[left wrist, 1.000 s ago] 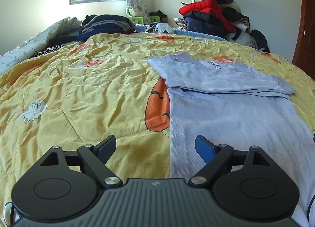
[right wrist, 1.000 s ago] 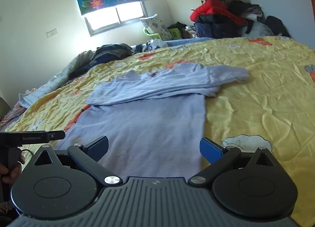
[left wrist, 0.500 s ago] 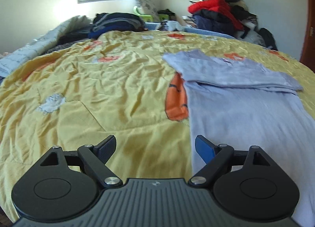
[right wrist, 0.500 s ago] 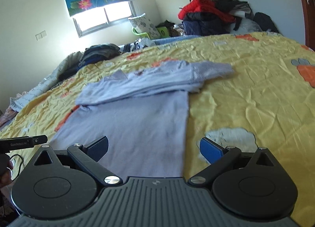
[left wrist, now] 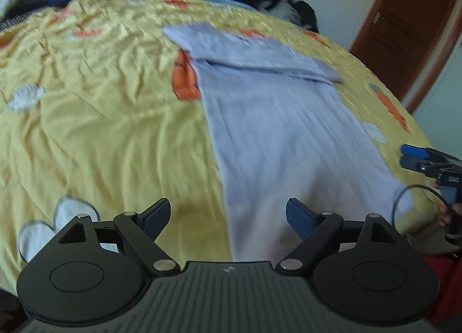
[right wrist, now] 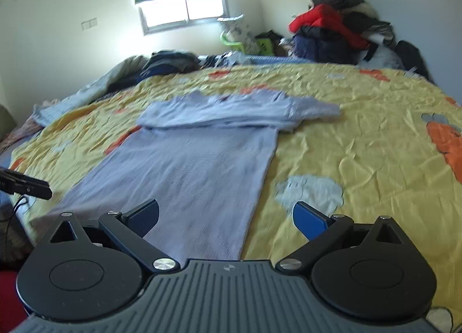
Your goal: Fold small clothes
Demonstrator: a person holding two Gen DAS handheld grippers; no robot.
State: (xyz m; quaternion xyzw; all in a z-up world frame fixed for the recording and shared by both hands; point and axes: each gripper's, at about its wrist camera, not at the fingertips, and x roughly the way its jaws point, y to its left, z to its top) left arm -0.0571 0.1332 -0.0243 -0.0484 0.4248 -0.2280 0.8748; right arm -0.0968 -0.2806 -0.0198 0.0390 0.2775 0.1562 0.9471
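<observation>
A light lavender long-sleeved top [left wrist: 277, 119] lies flat on the yellow bedspread [left wrist: 101, 107], its sleeves folded across the chest at the far end [right wrist: 231, 110]. My left gripper [left wrist: 228, 217] is open and empty above the top's near left hem corner. My right gripper [right wrist: 225, 217] is open and empty above the near right hem edge of the top [right wrist: 184, 177]. The right gripper also shows at the right edge of the left wrist view [left wrist: 415, 156]. The left gripper's tip shows at the left edge of the right wrist view [right wrist: 26, 184].
The bedspread [right wrist: 361, 136] has orange and pale blue cartoon prints. A heap of red and dark clothes [right wrist: 337, 32] sits at the far right corner, more dark clothes [right wrist: 167, 61] at the far left. A brown door [left wrist: 404, 24] stands to the right. A window [right wrist: 182, 12] is behind the bed.
Both grippers have pulled back toward the near edge of the bed and stay open. The left view has tilted down and right, now blurred. The top has not moved.
</observation>
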